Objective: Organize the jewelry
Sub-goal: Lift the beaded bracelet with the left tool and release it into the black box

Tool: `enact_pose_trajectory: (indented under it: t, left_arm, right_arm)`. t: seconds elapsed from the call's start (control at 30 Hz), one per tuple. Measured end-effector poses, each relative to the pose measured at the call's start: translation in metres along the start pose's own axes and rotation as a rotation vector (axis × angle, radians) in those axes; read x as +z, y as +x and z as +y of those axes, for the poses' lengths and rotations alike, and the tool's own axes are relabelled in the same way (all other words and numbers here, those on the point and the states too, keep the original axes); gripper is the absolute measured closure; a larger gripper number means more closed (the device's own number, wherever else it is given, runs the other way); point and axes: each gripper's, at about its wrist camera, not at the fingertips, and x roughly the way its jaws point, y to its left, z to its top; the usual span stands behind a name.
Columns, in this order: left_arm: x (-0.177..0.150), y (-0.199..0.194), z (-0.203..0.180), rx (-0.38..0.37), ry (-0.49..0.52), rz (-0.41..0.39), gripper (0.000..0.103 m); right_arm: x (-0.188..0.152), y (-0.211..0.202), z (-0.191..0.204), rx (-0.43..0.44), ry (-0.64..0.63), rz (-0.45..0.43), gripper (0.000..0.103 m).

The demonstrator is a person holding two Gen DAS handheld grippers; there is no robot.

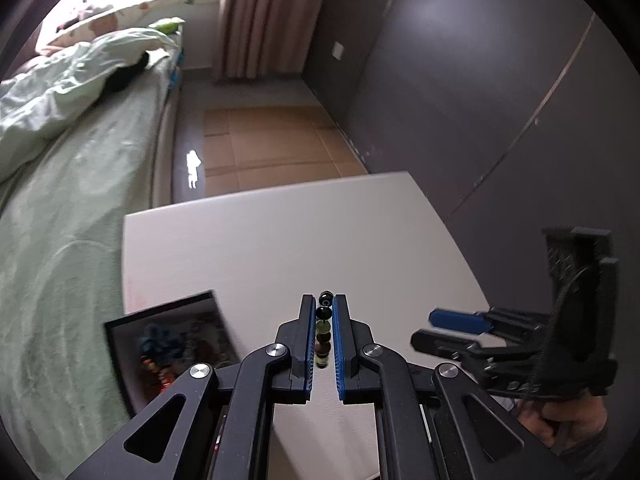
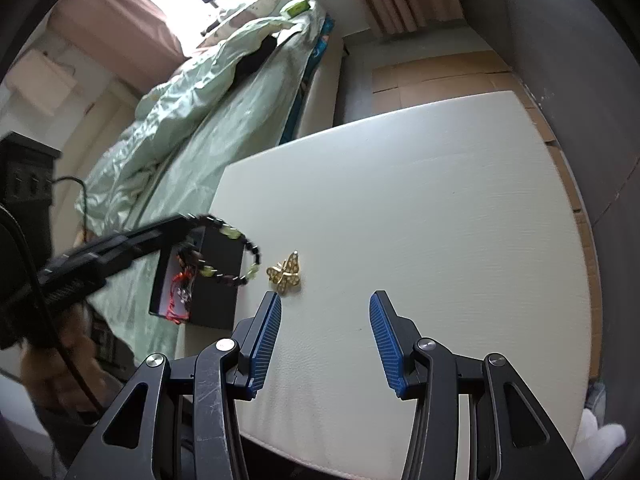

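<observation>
While right tongs gape, left tongs pinch bracelet.

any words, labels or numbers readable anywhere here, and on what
None can be read.
right gripper: raised marks on its black body, too blurred to read.
black box: no print visible.
beaded bracelet, butterfly brooch: no text.

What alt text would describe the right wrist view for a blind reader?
The left hand-held gripper holds a beaded bracelet above an open black box. A gold butterfly brooch lies on the white table, ahead of the open right hand-held gripper.
</observation>
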Motion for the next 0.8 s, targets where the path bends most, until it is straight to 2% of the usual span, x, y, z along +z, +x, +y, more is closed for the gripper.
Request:
enact_pose_trajectory:
  t: [0.3,0.37,0.4,0.63,0.8]
  left_arm:
    - [-0.007,-0.037,0.032,0.002,-0.088,-0.081,0.095]
    - [-0.008,-0.043,0.038,-0.001,-0.099,-0.094,0.095]
    - [-0.009,-0.046,0.041,-0.001,-0.105,-0.100,0.095]
    - [-0.017,-0.065,0.064,0.007,-0.147,-0.129,0.095]
    - [-0.020,-0.067,0.080,0.012,-0.168,-0.122,0.095]
  right_arm:
    - [0.000,0.031,0.034,-0.052,-0.107,0.049,0.055]
    - [-0.001,0.041,0.047,-0.087,-0.149,0.058,0.036]
    - [-0.001,0.045,0.050,-0.096,-0.163,0.057,0.035]
    - [0.001,0.075,0.074,-0.162,-0.263,0.071,0.035]
    - [0.001,0.086,0.082,-0.181,-0.306,0.079,0.035]
